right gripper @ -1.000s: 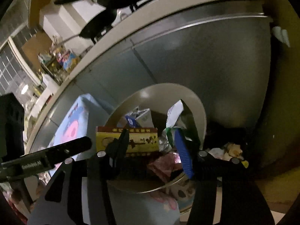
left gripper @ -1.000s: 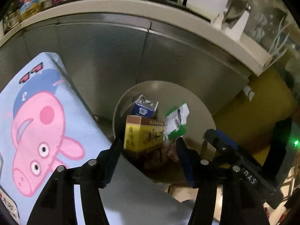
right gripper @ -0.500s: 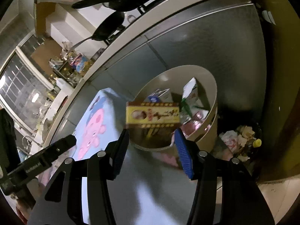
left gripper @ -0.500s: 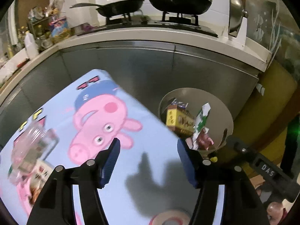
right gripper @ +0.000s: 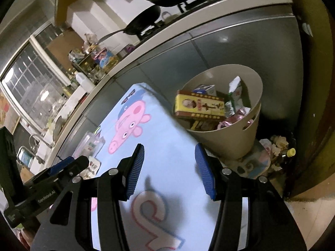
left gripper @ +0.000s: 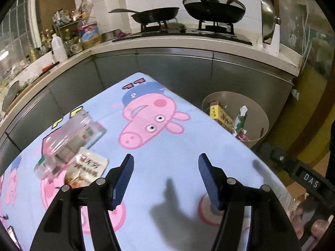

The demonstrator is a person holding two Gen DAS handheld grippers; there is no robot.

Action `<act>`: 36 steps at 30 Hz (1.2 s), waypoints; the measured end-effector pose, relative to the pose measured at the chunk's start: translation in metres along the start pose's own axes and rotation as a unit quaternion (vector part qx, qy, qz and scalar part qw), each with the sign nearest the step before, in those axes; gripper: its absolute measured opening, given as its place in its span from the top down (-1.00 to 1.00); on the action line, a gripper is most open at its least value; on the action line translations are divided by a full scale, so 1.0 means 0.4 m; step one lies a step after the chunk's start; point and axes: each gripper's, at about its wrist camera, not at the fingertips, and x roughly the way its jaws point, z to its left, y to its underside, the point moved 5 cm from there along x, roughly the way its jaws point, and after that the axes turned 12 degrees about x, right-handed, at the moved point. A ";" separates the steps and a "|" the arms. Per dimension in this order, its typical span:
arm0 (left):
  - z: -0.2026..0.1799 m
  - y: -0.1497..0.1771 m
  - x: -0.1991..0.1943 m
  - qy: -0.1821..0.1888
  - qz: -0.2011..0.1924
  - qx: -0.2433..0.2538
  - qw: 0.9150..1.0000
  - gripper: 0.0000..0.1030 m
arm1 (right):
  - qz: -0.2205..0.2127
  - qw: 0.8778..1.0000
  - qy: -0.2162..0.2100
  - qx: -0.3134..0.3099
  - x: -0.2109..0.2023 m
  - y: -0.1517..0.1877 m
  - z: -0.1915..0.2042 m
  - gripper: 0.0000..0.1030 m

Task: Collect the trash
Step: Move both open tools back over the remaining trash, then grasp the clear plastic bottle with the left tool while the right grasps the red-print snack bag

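A beige trash bin (left gripper: 254,104) (right gripper: 247,146) stands beside the far right corner of the table and holds a yellow box (left gripper: 222,116) (right gripper: 199,106), a green-white wrapper (left gripper: 240,119) and other packets. On the table's light-blue pig-print cloth (left gripper: 167,146) (right gripper: 167,161) lie a clear plastic container (left gripper: 69,133) (right gripper: 90,144) and a white snack packet (left gripper: 85,167) at the left. My left gripper (left gripper: 164,161) hovers open over the cloth, nothing between its blue pads. My right gripper (right gripper: 168,150) is open too, above the table's right part, short of the bin.
Grey steel cabinets (left gripper: 167,71) run behind the table under a counter with a stove and two pans (left gripper: 213,8). Bottles and packets (left gripper: 69,35) crowd the counter's left. More rubbish (right gripper: 276,146) lies on the floor right of the bin, by a dark door frame.
Both grippers have pulled back from over the bin and risen. The bin now sits farther off at the right, and the tablecloth with the container and packet has come into view.
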 end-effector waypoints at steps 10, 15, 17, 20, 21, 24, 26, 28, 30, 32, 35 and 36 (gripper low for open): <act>0.093 0.065 -0.039 -0.013 -0.004 -0.034 0.999 -0.26 | 0.014 0.999 0.001 -0.038 -0.003 0.052 0.105 0.02; 0.152 0.112 -0.040 -0.017 0.002 -0.058 0.998 -0.27 | 0.030 0.998 0.003 -0.057 0.020 0.087 0.157 0.02; 0.177 0.130 -0.039 -0.019 0.004 -0.069 0.997 -0.27 | 0.038 0.997 0.004 -0.066 0.035 0.102 0.179 0.02; 0.212 0.156 -0.039 -0.023 0.008 -0.083 0.996 -0.26 | 0.049 0.996 0.004 -0.078 0.059 0.126 0.209 0.02; 0.229 0.168 -0.038 -0.024 0.010 -0.089 0.996 -0.27 | 0.053 0.995 0.004 -0.081 0.067 0.134 0.218 0.02; 0.282 0.209 -0.036 -0.030 0.014 -0.105 0.994 -0.27 | 0.068 0.993 0.004 -0.092 0.097 0.161 0.248 0.02; 0.323 0.242 -0.035 -0.035 0.018 -0.116 0.992 -0.27 | 0.081 0.992 0.004 -0.100 0.123 0.180 0.268 0.02; 0.378 0.290 -0.038 -0.042 0.020 -0.132 0.990 -0.27 | 0.094 0.990 0.004 -0.109 0.151 0.203 0.290 0.02; 0.423 0.330 -0.041 -0.050 0.022 -0.143 0.988 -0.27 | 0.105 0.988 0.004 -0.116 0.177 0.224 0.306 0.02; 0.469 0.372 -0.043 -0.055 0.027 -0.157 0.986 -0.27 | 0.118 0.986 0.003 -0.120 0.203 0.244 0.319 0.02; 0.528 0.417 -0.048 -0.066 0.030 -0.173 0.982 -0.27 | 0.138 0.982 0.000 -0.127 0.244 0.277 0.343 0.02; 0.544 0.427 -0.049 -0.070 0.031 -0.177 0.981 -0.27 | 0.144 0.981 -0.001 -0.131 0.255 0.287 0.351 0.02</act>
